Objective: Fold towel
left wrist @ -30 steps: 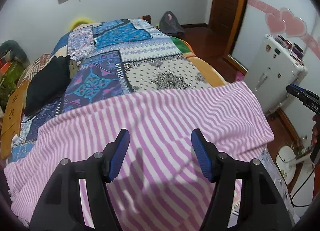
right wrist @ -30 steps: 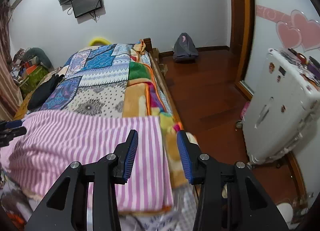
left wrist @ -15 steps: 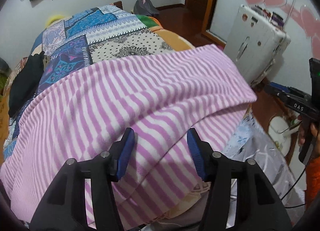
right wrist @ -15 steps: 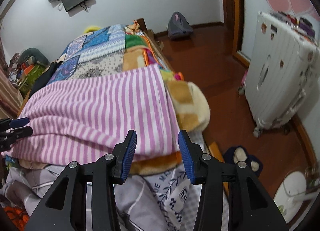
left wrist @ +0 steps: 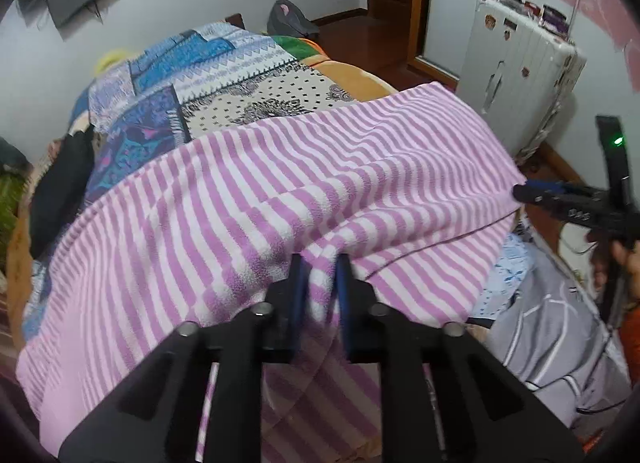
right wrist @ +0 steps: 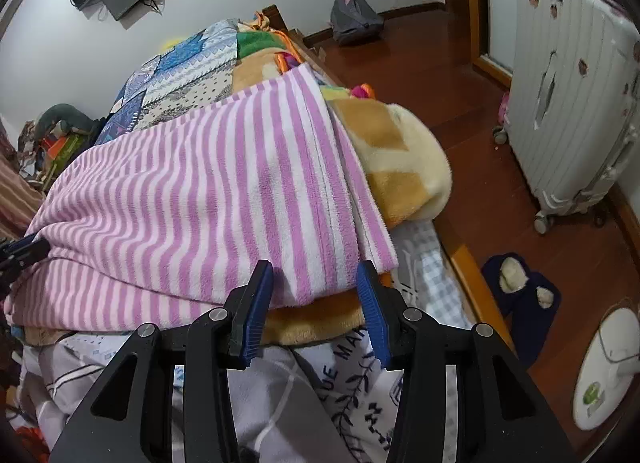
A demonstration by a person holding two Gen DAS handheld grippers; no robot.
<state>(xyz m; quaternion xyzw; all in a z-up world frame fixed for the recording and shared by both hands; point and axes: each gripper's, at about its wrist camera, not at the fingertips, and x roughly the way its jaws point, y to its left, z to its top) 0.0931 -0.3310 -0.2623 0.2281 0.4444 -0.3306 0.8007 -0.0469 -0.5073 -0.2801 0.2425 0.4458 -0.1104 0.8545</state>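
A pink and white striped towel (left wrist: 304, 183) lies spread across the foot of the bed, its near edge hanging over the side. My left gripper (left wrist: 322, 263) is shut on a pinched fold of that near edge. In the right wrist view the same towel (right wrist: 224, 191) drapes over an orange blanket, and my right gripper (right wrist: 316, 275) stands open at the towel's near right corner, the cloth edge lying between its blue pads. The right gripper (left wrist: 560, 203) also shows at the right of the left wrist view, held by a hand.
A patchwork quilt (left wrist: 208, 75) covers the bed beyond the towel. A white suitcase (right wrist: 568, 103) stands on the wooden floor to the right. Dark slippers (right wrist: 520, 291) and a white appliance (right wrist: 608, 379) sit on the floor. Grey bedding (right wrist: 280, 403) lies below the grippers.
My left gripper went from open above the towel to shut on its near edge. The right gripper dropped lower and closer to the towel's right corner, staying open.
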